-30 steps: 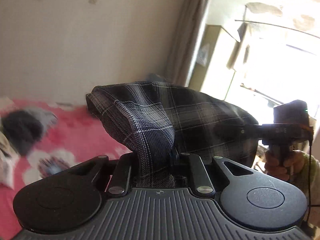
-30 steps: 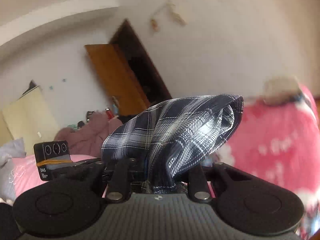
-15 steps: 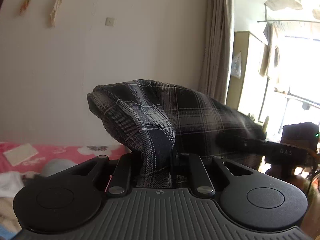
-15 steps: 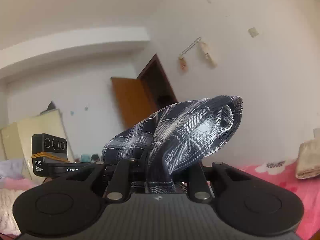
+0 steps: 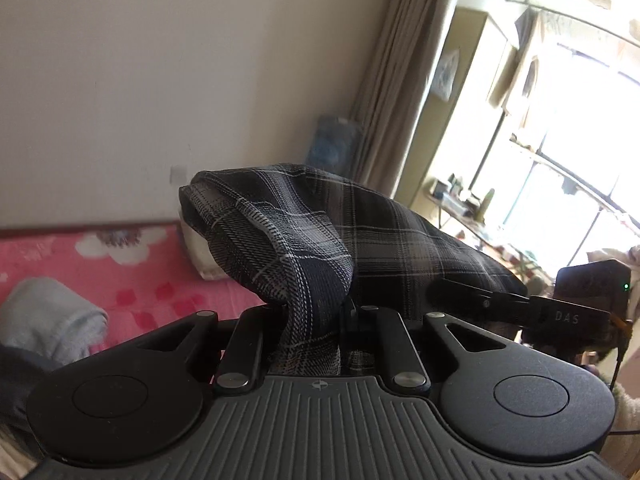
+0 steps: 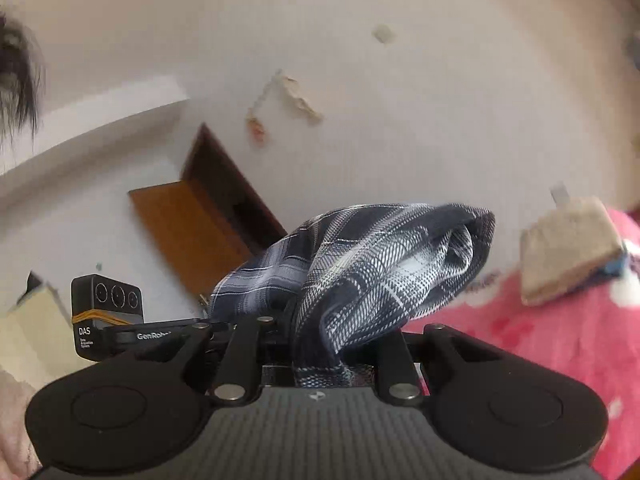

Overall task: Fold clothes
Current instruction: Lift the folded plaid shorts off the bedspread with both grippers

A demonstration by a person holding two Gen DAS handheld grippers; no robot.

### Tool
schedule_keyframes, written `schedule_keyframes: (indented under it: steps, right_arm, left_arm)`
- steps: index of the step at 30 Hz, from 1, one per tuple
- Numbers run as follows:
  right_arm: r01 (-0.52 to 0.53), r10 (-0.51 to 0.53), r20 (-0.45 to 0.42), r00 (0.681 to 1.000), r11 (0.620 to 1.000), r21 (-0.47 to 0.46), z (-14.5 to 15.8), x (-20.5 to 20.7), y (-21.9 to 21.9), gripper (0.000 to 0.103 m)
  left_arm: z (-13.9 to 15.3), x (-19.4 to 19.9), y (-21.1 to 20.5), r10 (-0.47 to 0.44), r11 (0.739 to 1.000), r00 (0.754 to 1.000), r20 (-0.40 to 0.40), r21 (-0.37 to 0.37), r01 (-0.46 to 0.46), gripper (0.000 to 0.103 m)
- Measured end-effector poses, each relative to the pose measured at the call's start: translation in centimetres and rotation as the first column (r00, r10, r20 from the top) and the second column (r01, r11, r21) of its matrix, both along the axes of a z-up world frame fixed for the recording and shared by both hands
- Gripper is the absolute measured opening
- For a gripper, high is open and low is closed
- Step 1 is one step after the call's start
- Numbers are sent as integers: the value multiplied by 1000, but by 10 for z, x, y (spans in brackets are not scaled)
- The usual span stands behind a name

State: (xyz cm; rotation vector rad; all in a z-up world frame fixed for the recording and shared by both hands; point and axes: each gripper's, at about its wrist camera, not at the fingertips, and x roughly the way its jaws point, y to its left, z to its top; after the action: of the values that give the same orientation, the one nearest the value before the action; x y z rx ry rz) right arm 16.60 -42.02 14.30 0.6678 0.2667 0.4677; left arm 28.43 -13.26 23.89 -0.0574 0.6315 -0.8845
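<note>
A dark plaid garment [image 5: 360, 248] is bunched up over my left gripper [image 5: 320, 344], whose jaws are shut on a fold of it; the cloth hides the fingertips. The cloth stretches right to my right gripper [image 5: 500, 304], seen side-on with a hand below it. In the right wrist view the same plaid garment [image 6: 380, 264] rises out of my right gripper [image 6: 332, 356], which is shut on it. My left gripper [image 6: 160, 334] shows at the left, with cloth running toward it. The garment hangs in the air between the two grippers.
A bed with a pink flowered cover [image 5: 132, 276] lies below and to the left, with a rolled pale blue towel [image 5: 52, 316] and a white pillow [image 5: 200, 256] on it. A beige folded item [image 6: 568, 248] lies on the bed [image 6: 540, 340]. An orange door [image 6: 192, 232], curtain [image 5: 404, 80] and bright window [image 5: 580, 152] stand behind.
Both views have swung and tilted across the room. The bed now fills more of each view. The plaid garment stays clamped in both grippers, its shape barely altered.
</note>
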Motion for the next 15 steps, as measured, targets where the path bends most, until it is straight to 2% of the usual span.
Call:
schedule_keyframes:
  steps: [1,5,8,12,15]
  right_arm:
    - [10,-10,-22,1000,1000,7,5,2,0,21]
    - [48,-54,-77,996,996,-70,39,11,1,21]
    - [102,-114,-128,985,990,-99,63,21,6,21]
    - [215,-251,-164,954,953,-212,103,44,35,21]
    - [272,-307,-171,936,941,-203,115,72,44,21]
  left_arm:
    - [3,0,3,0,1000,1000,-18,1,0,13]
    - [12,18,3,-41,998,995,-87,-42,37,13]
    - [18,44,-9,-129,988,989,-74,-90,123,13]
    - [28,88,-11,-194,974,975,-107,-142,178,13]
    - [35,114,-7,-221,965,973,-69,-158,208,13]
